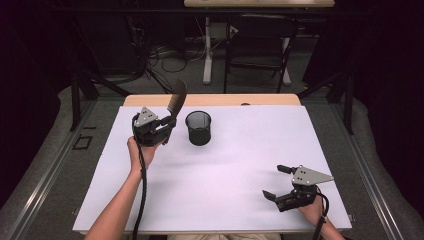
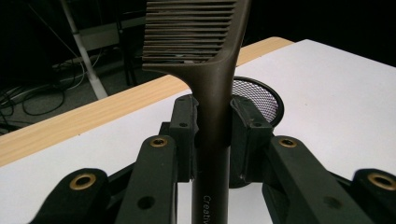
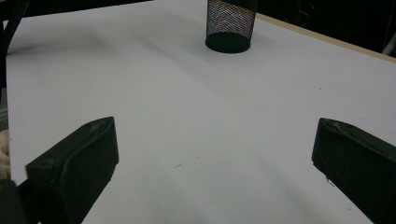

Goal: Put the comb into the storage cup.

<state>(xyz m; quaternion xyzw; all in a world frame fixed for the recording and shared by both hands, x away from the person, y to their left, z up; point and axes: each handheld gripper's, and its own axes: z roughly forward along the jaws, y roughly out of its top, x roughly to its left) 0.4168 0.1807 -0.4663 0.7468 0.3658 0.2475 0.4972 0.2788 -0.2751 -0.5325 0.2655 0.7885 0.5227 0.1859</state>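
Note:
A dark brown comb (image 1: 176,100) stands upright in my left gripper (image 1: 169,127), just left of a black mesh cup (image 1: 198,128) at the back of the table. In the left gripper view the jaws press on the comb's handle (image 2: 211,140), its teeth rise above, and the cup's rim (image 2: 261,95) shows behind. My right gripper (image 1: 276,181) rests low near the table's front right, jaws wide apart with nothing between them. In the right gripper view the cup (image 3: 231,25) stands far off across the bare sheet, beyond the right gripper (image 3: 215,163).
A white sheet (image 1: 230,170) covers the wooden table (image 1: 215,99). Behind the table are a dark chair (image 1: 257,47), a white table leg (image 1: 207,50) and loose cables on the floor (image 1: 160,57).

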